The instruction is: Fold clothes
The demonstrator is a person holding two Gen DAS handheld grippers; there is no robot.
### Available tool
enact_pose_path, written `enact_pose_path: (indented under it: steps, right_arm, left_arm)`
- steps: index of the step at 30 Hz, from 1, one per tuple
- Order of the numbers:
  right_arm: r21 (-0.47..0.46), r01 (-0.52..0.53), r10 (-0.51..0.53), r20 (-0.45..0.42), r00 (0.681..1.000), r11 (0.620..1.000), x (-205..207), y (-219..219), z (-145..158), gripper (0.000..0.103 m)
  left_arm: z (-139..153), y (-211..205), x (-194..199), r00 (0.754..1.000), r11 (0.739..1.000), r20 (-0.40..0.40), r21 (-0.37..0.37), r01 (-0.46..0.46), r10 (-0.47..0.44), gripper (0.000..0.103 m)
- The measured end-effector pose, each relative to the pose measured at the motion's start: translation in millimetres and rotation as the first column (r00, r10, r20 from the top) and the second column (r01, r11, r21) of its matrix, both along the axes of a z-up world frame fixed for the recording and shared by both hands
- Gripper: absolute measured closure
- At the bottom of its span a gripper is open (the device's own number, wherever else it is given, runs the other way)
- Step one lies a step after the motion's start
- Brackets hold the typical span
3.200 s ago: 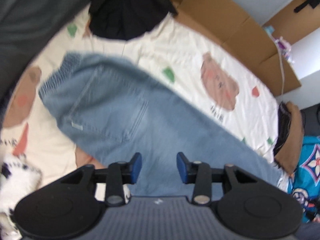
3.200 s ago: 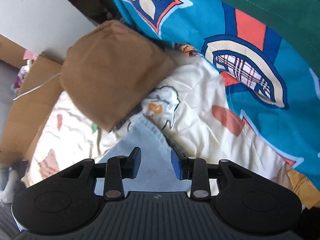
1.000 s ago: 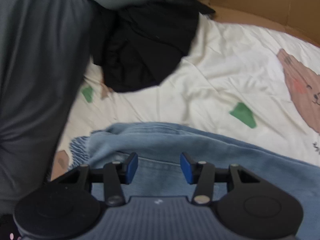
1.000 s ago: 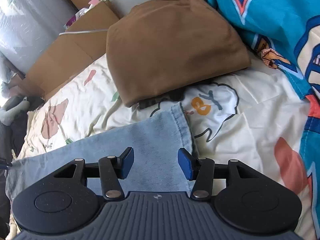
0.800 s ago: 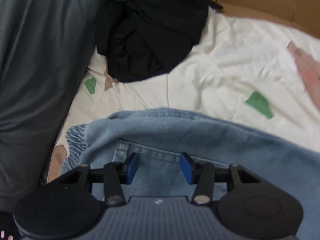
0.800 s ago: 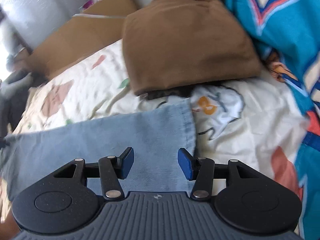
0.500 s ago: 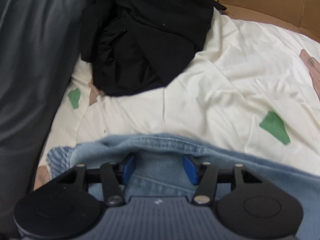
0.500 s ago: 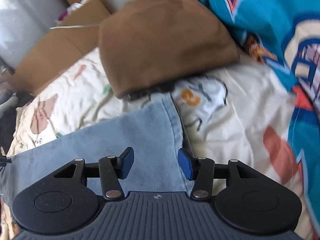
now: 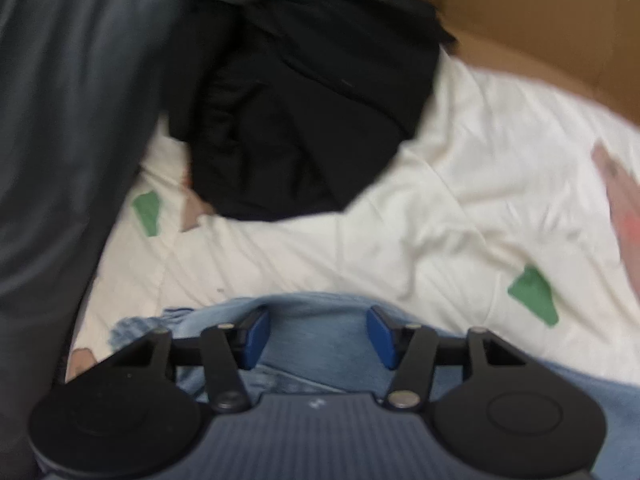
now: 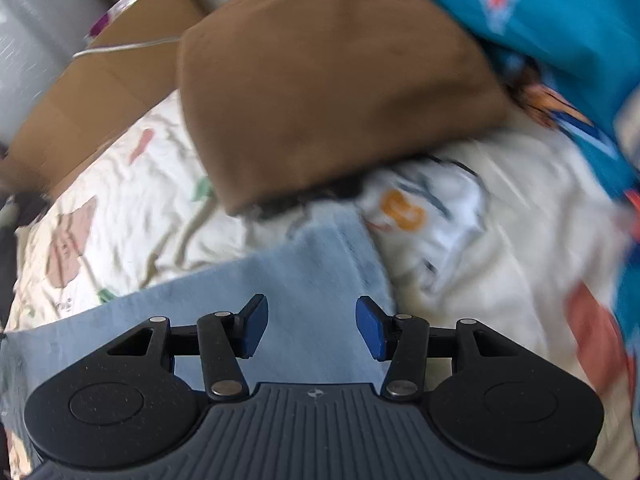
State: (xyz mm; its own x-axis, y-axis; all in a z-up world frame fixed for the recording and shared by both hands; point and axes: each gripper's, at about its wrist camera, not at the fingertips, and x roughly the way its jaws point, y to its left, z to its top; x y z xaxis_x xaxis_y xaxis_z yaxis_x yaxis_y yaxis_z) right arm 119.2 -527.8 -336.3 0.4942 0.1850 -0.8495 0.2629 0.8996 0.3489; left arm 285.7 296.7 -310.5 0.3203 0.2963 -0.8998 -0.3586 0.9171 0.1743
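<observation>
The jeans (image 9: 320,340) lie flat across a bed covered by a cream sheet (image 9: 460,208) printed with green patches and pinkish animal shapes. In the left wrist view, the left claw (image 9: 318,336) is spread wide over the waist end of the jeans: the folded upper edge of the light blue denim runs just ahead of the blue pads (image 9: 252,336), and fabric fills the gap between them, but nothing is pinched. A gathered, ruffled bit of waistband shows at the left pad's outer side.

In the right wrist view, the right claw (image 10: 312,328) is likewise spread, hovering over the leg end of the jeans (image 10: 304,280). The hem, a stitched straight edge, runs ahead of the right pad and slightly to its side; the denim here is smooth and pale.

Beyond the hem sits a folded brown garment (image 10: 332,80), thick and soft, with a dark layer under its near edge. A teal patterned quilt (image 10: 560,20) lies to its right. In the left view a crumpled black garment (image 9: 304,112) lies on the sheet beyond the waistband, well apart from it, beside a grey fabric mass (image 9: 72,140). Brown cardboard (image 9: 540,32) borders the far edge of the bed.
</observation>
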Motion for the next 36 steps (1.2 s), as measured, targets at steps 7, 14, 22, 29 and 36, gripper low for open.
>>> enact_pose_path:
  steps: [7,14,22,29,36]
  right_arm:
    - [-0.045,-0.144,0.147,0.074,0.986,0.989,11,20,14,0.047]
    - [-0.061,-0.092,0.096,0.075,0.993,0.994,-7,13,13,0.047]
    - [-0.156,-0.133,0.140,0.036,0.989,0.979,-4,16,23,0.047]
    - [-0.178,-0.130,0.131,-0.006,0.991,0.975,-15,8,18,0.047]
    - [-0.140,-0.065,0.062,-0.020,0.998,0.988,-37,-9,11,0.047]
  left_arm:
    - [36,26,-46,0.994,0.994,0.067,0.059,-0.092,0.088,0.053]
    - [28,43,-74,0.993,0.992,-0.025,0.042,-0.117,0.118,0.071]
    - [-15,75,-48,0.981,0.982,-0.045,0.017,-0.189,0.190,0.066]
    - [-22,79,-37,0.989,0.990,-0.057,0.029,-0.138,0.139,0.062]
    - [-3,75,-39,0.982,0.985,-0.083,0.035,-0.168,0.170,0.057]
